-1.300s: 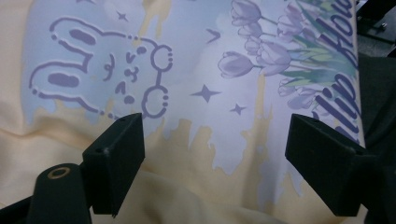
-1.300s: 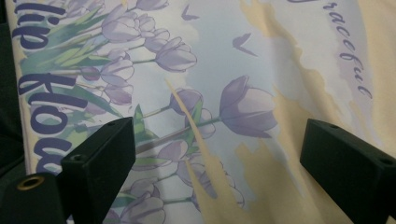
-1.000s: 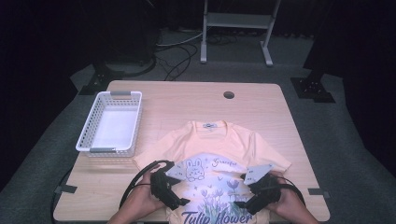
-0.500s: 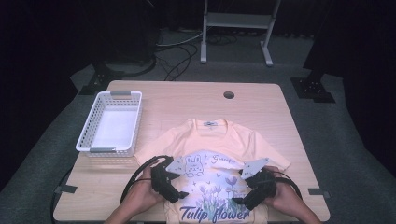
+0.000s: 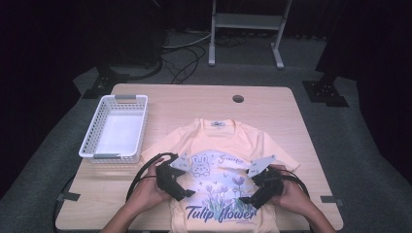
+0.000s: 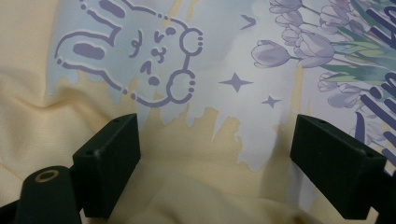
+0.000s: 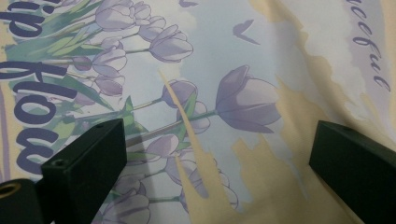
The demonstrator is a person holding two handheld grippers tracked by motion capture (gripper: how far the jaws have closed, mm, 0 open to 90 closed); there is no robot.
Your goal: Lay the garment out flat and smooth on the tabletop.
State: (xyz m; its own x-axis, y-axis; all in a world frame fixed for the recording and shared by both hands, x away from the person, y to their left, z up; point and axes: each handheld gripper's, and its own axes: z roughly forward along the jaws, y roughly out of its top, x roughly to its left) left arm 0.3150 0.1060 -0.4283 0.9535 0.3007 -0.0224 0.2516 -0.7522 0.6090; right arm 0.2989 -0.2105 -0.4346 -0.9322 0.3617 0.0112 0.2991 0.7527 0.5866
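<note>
A pale yellow T-shirt [image 5: 218,141] lies flat, front up, on the wooden table [image 5: 194,102]. It has a bunny, purple tulips and "Tulip flower" printed on it. My left gripper [image 5: 187,194] hovers low over the print's left side, below the bunny, and in the left gripper view it [image 6: 217,163] stands open over rumpled cloth. My right gripper [image 5: 245,201] sits over the print's right side. In the right gripper view it [image 7: 219,163] is open above the tulips; its jaws have just been opening, with only flat fabric beneath them.
A white mesh basket [image 5: 114,156] stands empty at the table's left, close to the shirt's sleeve. A round cable hole [image 5: 238,98] is in the far part of the tabletop. Black cables loop from both grippers near the front edge.
Both hands have slid their grippers a little farther from the person over the shirt's print. More of the "Tulip flower" lettering shows now.
</note>
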